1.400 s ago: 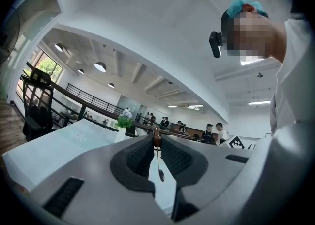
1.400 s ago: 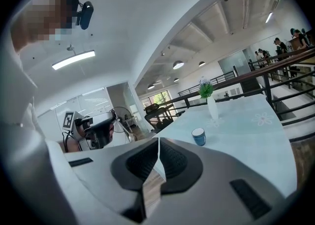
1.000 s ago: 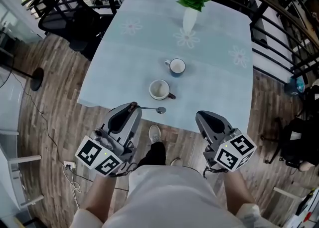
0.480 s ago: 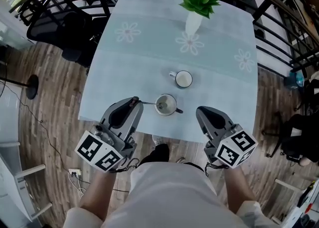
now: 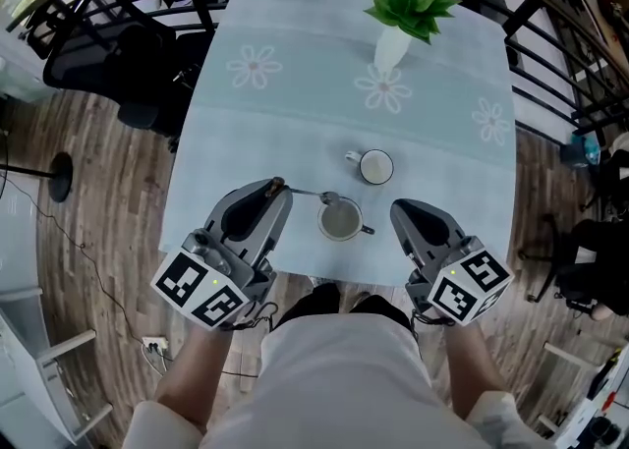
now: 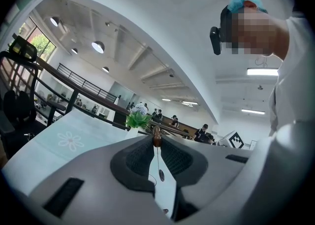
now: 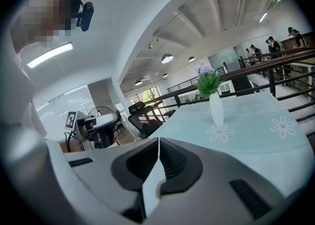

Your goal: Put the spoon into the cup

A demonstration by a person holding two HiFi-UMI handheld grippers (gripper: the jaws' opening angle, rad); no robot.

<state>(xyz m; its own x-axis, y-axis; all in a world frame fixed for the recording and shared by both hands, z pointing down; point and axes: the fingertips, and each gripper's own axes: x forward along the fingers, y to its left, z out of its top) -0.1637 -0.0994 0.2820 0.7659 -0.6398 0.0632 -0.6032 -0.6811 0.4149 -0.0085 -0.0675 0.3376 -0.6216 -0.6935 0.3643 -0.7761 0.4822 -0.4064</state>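
Note:
My left gripper [image 5: 279, 184] is shut on the brown handle end of a thin metal spoon [image 5: 307, 193], which sticks out level to the right. The spoon's bowl hangs over the far-left rim of the nearer pale cup [image 5: 342, 222]; I cannot tell whether it touches. In the left gripper view the handle end [image 6: 156, 138] is pinched between the pads of the left gripper [image 6: 156, 135]. My right gripper [image 5: 401, 207] sits just right of that cup, shut and empty, as the right gripper view shows [image 7: 158, 139].
A second cup [image 5: 375, 166] with a blue outside stands just beyond the pale one. A white vase [image 5: 391, 46] of green and pale flowers stands farther back. The table's [image 5: 236, 142] near edge runs under both grippers. Black chairs [image 5: 108, 44] and railings ring it.
Both grippers have moved forward over the table's near edge. The spoon's bowl, earlier short of the pale cup, now lies over its rim.

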